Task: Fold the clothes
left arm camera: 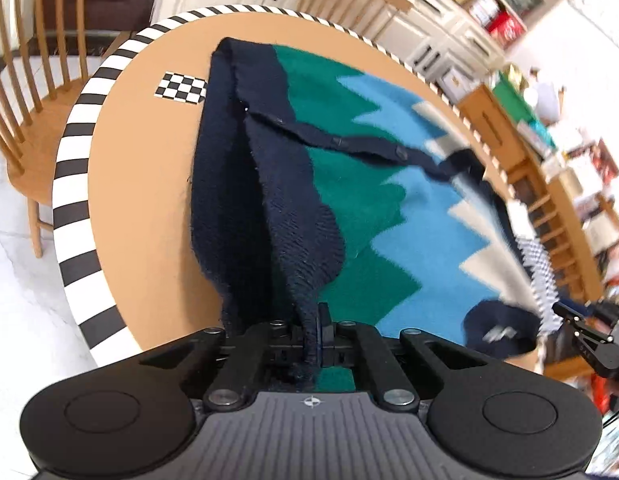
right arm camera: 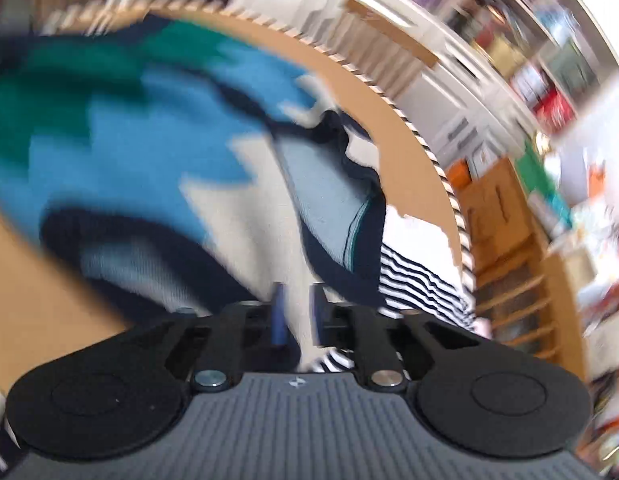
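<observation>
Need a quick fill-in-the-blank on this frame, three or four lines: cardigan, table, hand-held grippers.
1. The left hand-held gripper is shut on the ____ hem of the cardigan.
2. The cardigan lies on a round table whose rim is striped black and ____.
3. Beside the cardigan on the table lies a black-and-white ____ card.
4. Under the cardigan's far end, near the right hand-held gripper, lies a ____ white-and-navy garment.

Missing words: navy; white; checkered; striped
</observation>
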